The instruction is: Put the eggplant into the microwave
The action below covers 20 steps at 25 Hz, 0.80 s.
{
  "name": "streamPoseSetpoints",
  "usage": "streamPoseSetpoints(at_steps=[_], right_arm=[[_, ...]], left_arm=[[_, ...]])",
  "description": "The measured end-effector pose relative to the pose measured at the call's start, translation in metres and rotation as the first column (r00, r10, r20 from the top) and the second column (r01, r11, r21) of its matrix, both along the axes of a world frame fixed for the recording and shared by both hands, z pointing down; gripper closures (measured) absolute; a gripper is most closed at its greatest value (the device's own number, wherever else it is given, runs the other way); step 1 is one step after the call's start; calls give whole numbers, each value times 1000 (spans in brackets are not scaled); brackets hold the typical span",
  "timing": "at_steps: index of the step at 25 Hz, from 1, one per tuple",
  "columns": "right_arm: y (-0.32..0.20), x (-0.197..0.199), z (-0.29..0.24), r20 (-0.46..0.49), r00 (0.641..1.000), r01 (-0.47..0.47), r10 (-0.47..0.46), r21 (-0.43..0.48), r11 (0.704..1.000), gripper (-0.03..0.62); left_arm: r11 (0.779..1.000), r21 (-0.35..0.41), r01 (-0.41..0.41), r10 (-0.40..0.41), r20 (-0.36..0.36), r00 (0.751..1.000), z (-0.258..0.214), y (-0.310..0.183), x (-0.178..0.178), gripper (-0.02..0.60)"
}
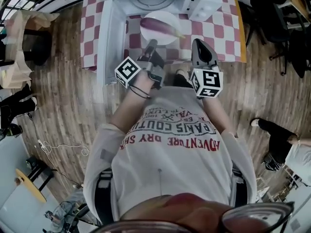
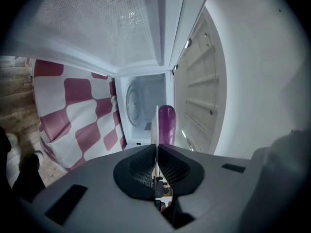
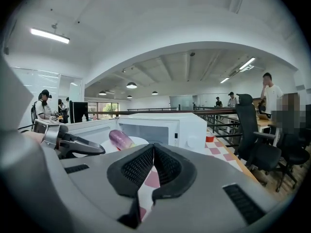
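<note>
**A:** Start close in. What are your grippers doing?

**B:** Your left gripper (image 2: 156, 147) is clenched on the rim of a white plate (image 2: 156, 118). The plate shows edge-on between its jaws. Your right gripper (image 3: 154, 147) has its jaws together on nothing. It hangs just right of the other, above the checked tablecloth (image 1: 209, 30).

**A:** And the eggplant?

**B:** The eggplant (image 1: 163, 27) lies on that plate, which you are holding up by the one rim. It is just in front of the microwave (image 1: 204, 4), at the mouth, and from what I can see it is not inside.

**A:** Is the way in clear?

**B:** Yes. The door (image 1: 111, 38) stands swung wide on your left. Beyond the plate, the round turntable (image 1: 150, 1) sits bare in the chamber.

**A:** So how far along are you?

**B:** Past the middle, I'd judge. The door is open, and the load is lifted and lined up. You have yet to carry the plate through the opening, set it flat on the turntable, and loosen your left grip. Keep the plate level, because a one-sided hold lets the eggplant roll.
</note>
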State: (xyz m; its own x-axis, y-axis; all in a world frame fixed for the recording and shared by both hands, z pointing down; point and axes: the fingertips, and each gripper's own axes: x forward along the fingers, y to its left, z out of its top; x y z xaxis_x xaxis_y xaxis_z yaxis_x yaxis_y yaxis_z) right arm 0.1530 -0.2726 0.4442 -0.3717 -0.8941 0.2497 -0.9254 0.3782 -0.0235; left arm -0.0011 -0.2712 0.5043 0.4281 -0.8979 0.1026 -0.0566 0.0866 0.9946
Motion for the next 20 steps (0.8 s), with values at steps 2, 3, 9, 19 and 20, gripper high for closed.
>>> streamPoseSetpoints(at_steps=[2,3,9,19,20], right_arm=[[-21,-2,0,-4,999,41,-41,-2,999,568],[-32,-2,1,-5,998,61,-61,-7,998,568],[-81,-15,15,-16,983,183,-184,-34,983,568],[-125,-28,60,-52,959,273,-277,-75,959,568],[-128,-29,63,-49,958,278,-282,-78,958,568]], left_arm=[[999,-1,33,-33,9,999,1,-15,-1,548],[999,-4,50,-50,10,999,2,-21,-1,548],[991,-18,134,-134,0,991,14,-53,-5,548],[966,-58,250,-250,10,968,67,-101,-18,548],[964,-66,258,-257,12,966,74,-106,-20,548]])
